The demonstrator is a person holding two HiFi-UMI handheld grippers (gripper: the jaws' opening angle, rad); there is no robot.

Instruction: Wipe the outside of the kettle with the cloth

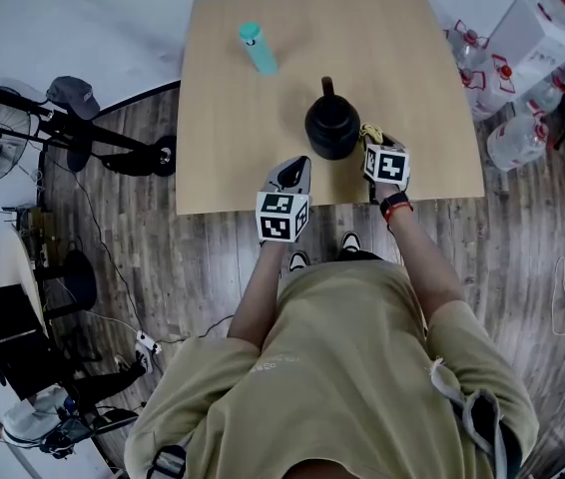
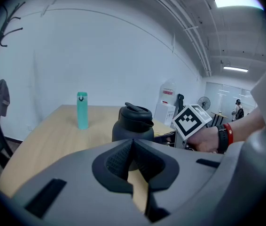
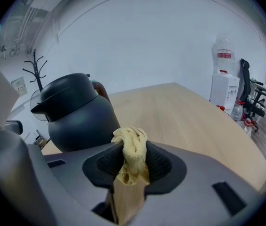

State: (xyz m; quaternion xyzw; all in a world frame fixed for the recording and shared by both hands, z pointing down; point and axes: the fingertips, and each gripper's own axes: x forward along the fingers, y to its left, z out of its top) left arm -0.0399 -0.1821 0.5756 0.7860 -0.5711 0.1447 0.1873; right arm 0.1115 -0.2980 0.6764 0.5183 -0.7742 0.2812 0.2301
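kettle (image 1: 330,123), dark grey, round-bodied, lidded, with a handle: upright on the light wooden table (image 1: 243,158), near its front edge, between the two grippers.
cloth (image 3: 132,149), yellow, crumpled: pinched between the jaws of the right gripper (image 1: 370,146), bunched end sticking up past the pads, just beside the kettle's right side; whether it touches the kettle cannot be told.
left gripper (image 2: 133,147): jaws pressed together with nothing between them, held by the table's front edge, near the kettle.
bottle (image 1: 256,48), teal, slim: upright toward the far left of the table, well apart from the kettle.
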